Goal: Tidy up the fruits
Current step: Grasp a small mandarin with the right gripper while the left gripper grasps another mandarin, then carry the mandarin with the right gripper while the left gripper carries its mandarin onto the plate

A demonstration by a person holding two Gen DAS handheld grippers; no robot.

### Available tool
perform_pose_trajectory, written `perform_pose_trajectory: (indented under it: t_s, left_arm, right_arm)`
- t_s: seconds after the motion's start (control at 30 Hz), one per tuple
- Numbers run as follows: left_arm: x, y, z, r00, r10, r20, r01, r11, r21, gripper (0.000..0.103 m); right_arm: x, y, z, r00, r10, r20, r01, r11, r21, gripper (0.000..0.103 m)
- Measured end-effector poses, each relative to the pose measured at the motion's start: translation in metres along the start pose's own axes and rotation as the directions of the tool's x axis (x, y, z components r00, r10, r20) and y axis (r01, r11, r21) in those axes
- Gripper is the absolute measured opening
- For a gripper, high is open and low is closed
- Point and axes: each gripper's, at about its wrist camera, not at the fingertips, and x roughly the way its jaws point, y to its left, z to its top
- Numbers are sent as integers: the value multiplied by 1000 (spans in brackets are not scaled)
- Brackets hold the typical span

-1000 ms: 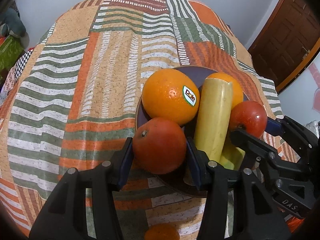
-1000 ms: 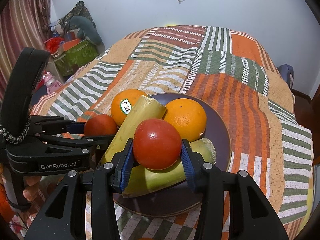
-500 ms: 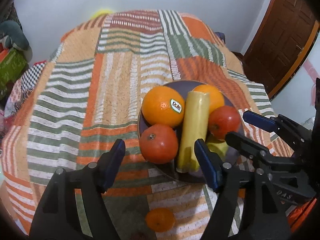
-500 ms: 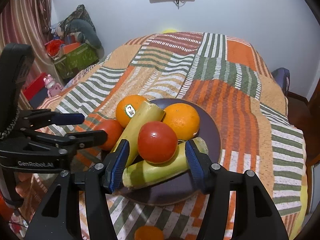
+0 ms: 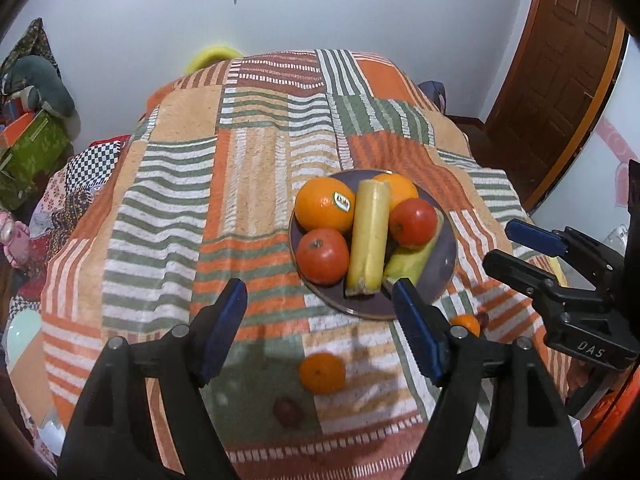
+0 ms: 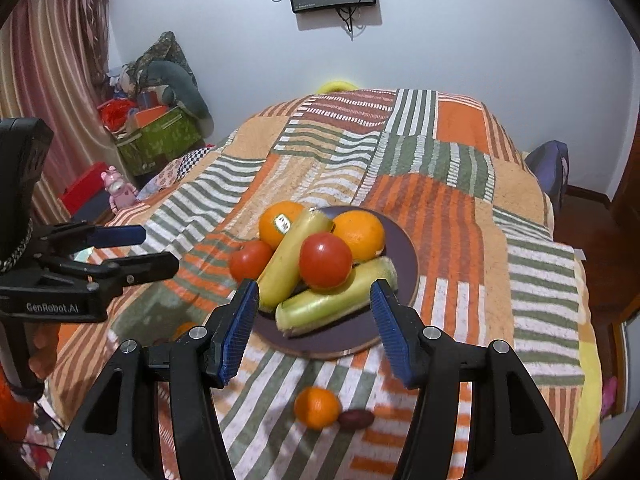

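A dark plate (image 5: pixel 360 311) (image 6: pixel 405 249) on the patchwork cloth holds two oranges (image 5: pixel 325 209), two yellow-green bananas (image 5: pixel 369 236) and two red tomatoes. My left gripper (image 5: pixel 318 292) hovers just short of the plate's near rim, its jaws opening with nothing between them; the near tomato (image 5: pixel 322 255) lies beyond its tips. My right gripper (image 6: pixel 315 290) is open and empty, back from the top tomato (image 6: pixel 325 261), which rests on the bananas (image 6: pixel 337 300). Each gripper shows in the other's view: the right (image 5: pixel 502 244), the left (image 6: pixel 158 250).
On the cloth in front of the plate lie a small orange (image 5: pixel 322 373) (image 6: pixel 316 407), a dark plum-like fruit (image 5: pixel 287 412) (image 6: pixel 356 419) and another small orange (image 5: pixel 466 325). Boxes and toys (image 6: pixel 156 136) are stacked at the far left; a wooden door (image 5: pixel 560 80) stands at the right.
Both grippers let go of their tomatoes, opened, and drew back and up from the plate. The tomatoes stay on the plate, and the loose fruit on the cloth has come into view.
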Motion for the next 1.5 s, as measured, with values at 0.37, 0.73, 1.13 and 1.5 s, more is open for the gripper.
perform_pose_trajectory:
  t_s: [0.37,0.73,1.13,1.5]
  left_arm:
    - [11,0,-37,995,-2,-103,2,1000,-7,75]
    - [44,2,-60,980,-13,-197,9,1000,-21,75]
    - [65,0,-61,977,-19,-215,17,1000,-10,57]
    - [70,1,-62,976,-36,-216,36,999,-7,38]
  right_arm:
    - [4,-1,-34,996,17,-86,-15,999,32,54]
    - [18,-8,-60,987,30,-158,-19,998,68,49]
    - [36,-3,-62,982,16,-187,-17,1000,-8,46]
    - [41,-6,-59,979,31,-202,-37,999,-28,30]
